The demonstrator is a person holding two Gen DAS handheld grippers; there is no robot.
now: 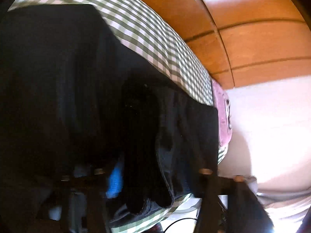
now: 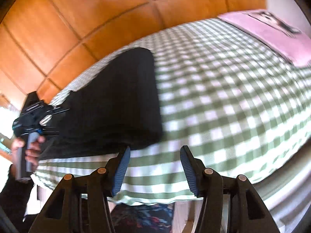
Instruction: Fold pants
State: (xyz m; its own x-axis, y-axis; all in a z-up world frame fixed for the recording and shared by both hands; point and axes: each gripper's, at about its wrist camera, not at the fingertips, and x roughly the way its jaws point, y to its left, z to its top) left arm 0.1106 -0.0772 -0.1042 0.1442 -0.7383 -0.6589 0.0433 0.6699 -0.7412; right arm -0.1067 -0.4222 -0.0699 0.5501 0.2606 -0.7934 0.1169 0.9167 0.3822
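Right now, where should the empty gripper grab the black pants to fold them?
Probably the near corner of the black pants, just ahead of the open right gripper. Come in low from the bed's front edge, over the checkered sheet: the pants lie flat, so only an edge gives the fingers something to pinch.

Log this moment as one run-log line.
black pants lying on checked bedspread | left hand-held gripper clamps pants fabric | right hand-held gripper open, empty

pants (image 1: pixel 58 77) hide the left hand-held gripper (image 1: pixel 140 174) fingertips; checked sheet (image 2: pixel 223 106) blurred.
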